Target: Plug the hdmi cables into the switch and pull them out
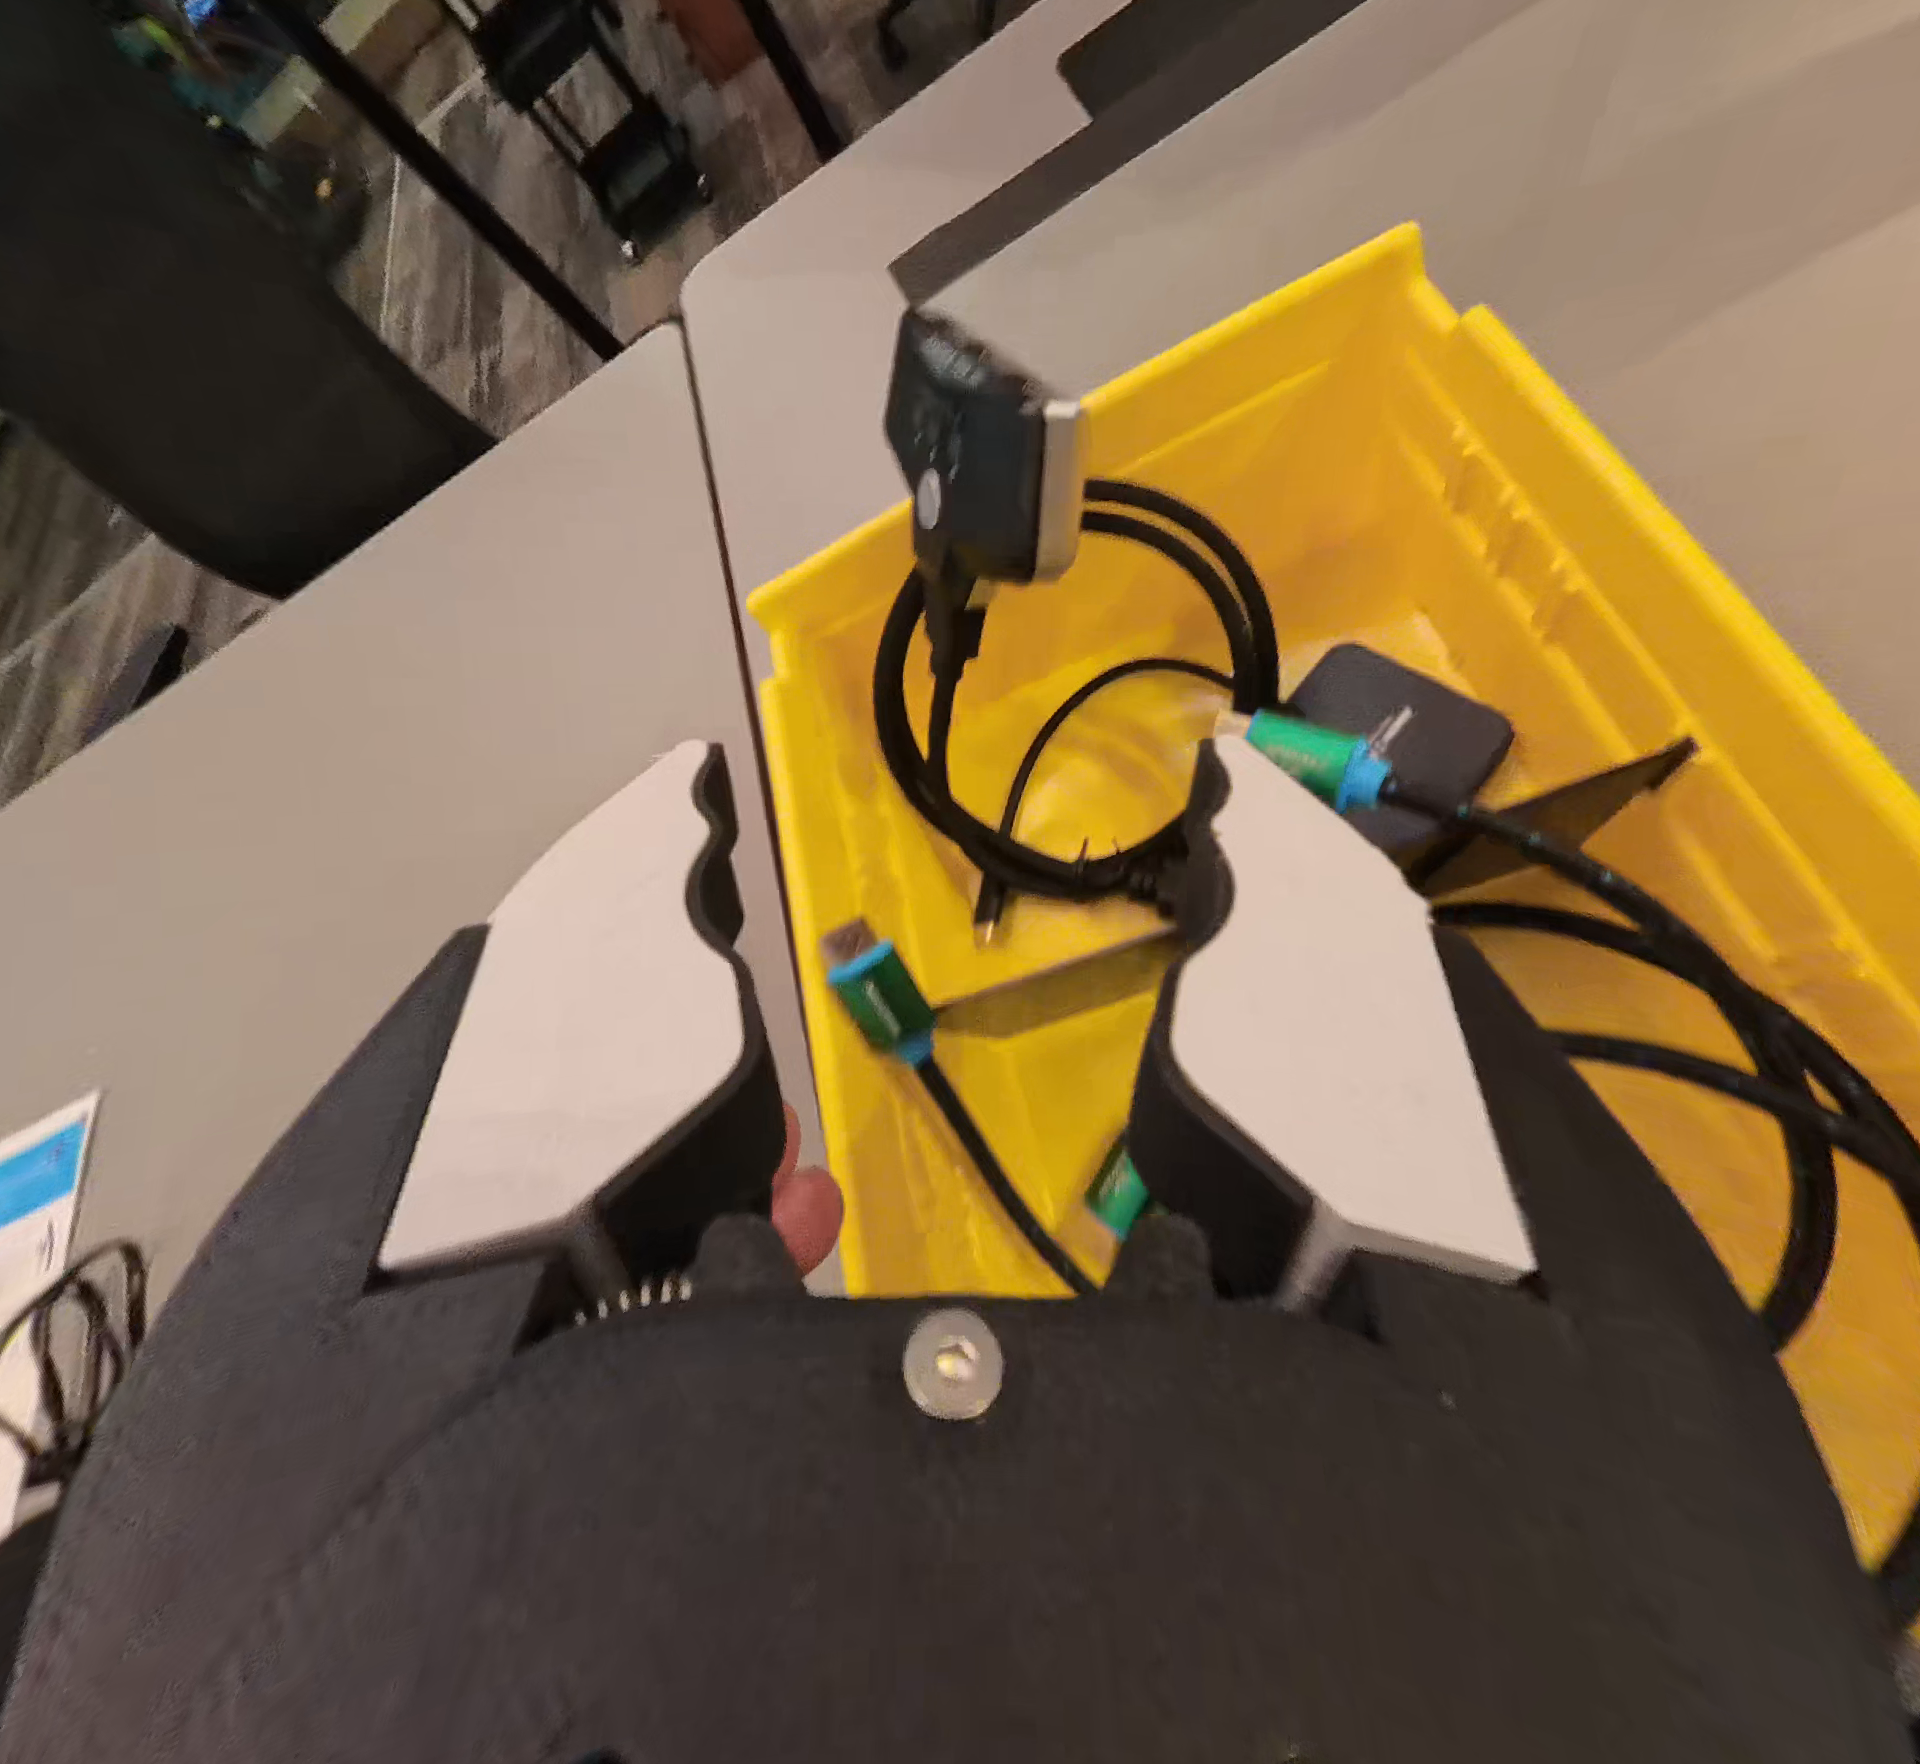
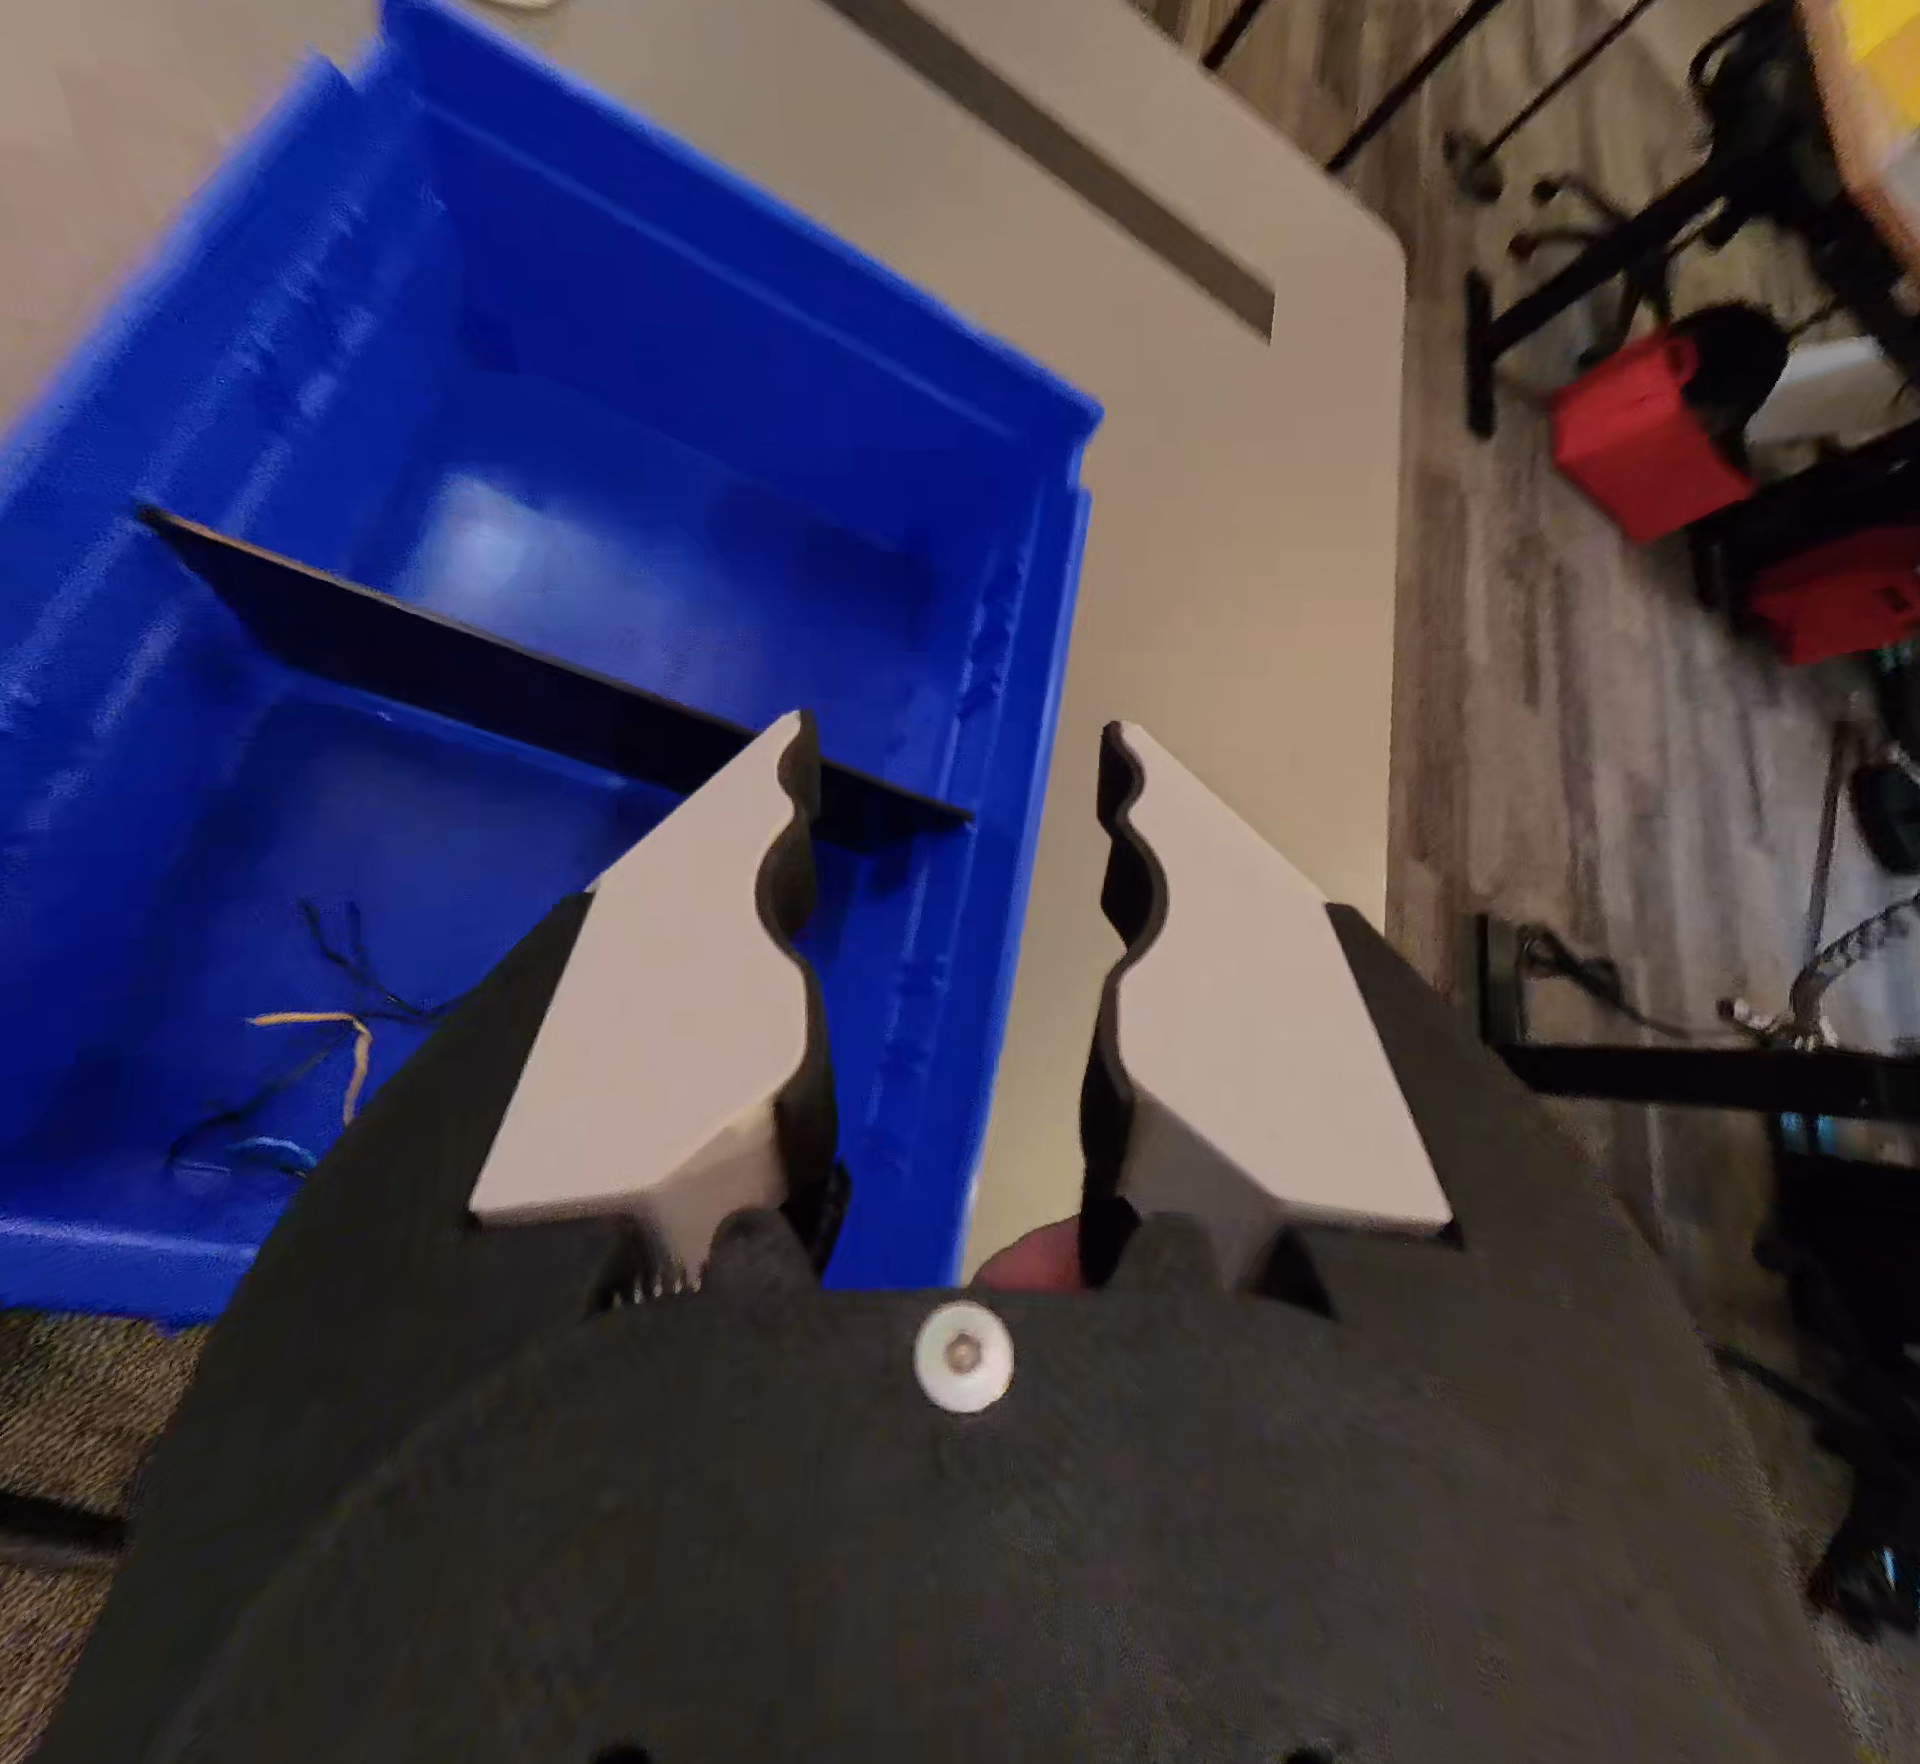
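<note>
You are at the very start: nothing is plugged in yet, so every insertion and every pull-out is still ahead of you. Your left gripper (image 1: 961,805) hangs spread wide and empty above the yellow bin (image 1: 1382,343), which sits on the grey bench (image 1: 364,675) beside a seam between two tops. Your right gripper (image 2: 956,769) is also spread, holding nothing, over the right wall of the blue bin (image 2: 623,332), near the bench's right edge.

The switch (image 1: 971,457) is a small dark box with a silver end face. It rests tilted at the far end of the yellow bin, propped on that end's rim, with a short black lead (image 1: 1049,727) looped beneath it. The hdmi cables are black, with green plug bodies and blue collars. One plug (image 1: 878,997) lies loose near the bin's left wall, pointing away from you. A second plug (image 1: 1314,758) rests across a flat black pad (image 1: 1434,727) by the black divider (image 1: 1558,810). A third green plug (image 1: 1117,1195) peeks out low beside your right finger. Their cords coil toward the bin's near right corner.

The blue bin holds only a few thin stray wires (image 2: 312,1049).
</note>
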Action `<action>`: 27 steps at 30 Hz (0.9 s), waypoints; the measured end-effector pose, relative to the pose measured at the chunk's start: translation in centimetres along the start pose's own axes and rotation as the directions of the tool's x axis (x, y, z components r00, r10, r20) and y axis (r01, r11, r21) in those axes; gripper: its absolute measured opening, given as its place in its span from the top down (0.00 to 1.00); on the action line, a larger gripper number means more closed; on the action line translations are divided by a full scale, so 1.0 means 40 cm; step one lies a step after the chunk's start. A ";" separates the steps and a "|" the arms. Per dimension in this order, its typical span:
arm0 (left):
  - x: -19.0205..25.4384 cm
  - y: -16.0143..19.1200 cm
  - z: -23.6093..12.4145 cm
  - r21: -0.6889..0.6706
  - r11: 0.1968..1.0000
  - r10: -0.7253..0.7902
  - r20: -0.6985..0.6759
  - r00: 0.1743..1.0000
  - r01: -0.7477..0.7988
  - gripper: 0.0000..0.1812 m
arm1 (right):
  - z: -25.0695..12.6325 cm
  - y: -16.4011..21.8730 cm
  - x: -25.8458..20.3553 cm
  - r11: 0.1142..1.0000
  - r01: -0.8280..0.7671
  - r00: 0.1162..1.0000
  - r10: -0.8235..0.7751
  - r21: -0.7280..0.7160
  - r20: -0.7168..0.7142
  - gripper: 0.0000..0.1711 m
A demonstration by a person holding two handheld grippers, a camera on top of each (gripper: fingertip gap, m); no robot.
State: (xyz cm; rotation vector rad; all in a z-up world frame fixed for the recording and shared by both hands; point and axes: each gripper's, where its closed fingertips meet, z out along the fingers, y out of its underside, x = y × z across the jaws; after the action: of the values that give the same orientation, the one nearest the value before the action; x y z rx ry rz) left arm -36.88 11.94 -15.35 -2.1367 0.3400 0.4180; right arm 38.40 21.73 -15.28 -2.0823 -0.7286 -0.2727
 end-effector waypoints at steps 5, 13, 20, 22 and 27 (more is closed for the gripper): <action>0.030 -0.056 0.114 -0.021 0.992 0.127 0.024 0.992 -0.126 0.54 | -0.043 -0.124 -0.117 0.989 0.062 0.997 -0.068 0.135 0.042 0.73; 0.013 -0.063 0.235 -0.114 0.980 0.172 0.087 0.981 -0.162 0.79 | -0.051 -0.222 -0.338 0.954 0.155 0.968 -0.199 0.256 0.155 0.77; -0.038 -0.116 0.207 -0.039 0.992 0.128 0.196 0.972 -0.122 0.89 | -0.042 -0.248 -0.419 0.945 0.147 0.952 -0.215 0.293 0.217 0.79; -0.051 -0.137 0.184 -0.010 0.992 0.124 0.217 0.968 -0.125 0.89 | -0.043 -0.255 -0.434 0.943 0.142 0.948 -0.217 0.302 0.232 0.79; -0.095 -0.211 0.099 0.093 0.989 0.087 0.279 0.956 -0.118 0.89 | -0.056 -0.279 -0.469 0.933 0.123 0.938 -0.220 0.338 0.267 0.80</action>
State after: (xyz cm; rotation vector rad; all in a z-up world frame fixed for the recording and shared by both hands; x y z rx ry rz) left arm -37.67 20.20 -9.69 -1.9292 0.3076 0.7314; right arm 16.91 17.33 -14.74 -1.7702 -1.0695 0.0690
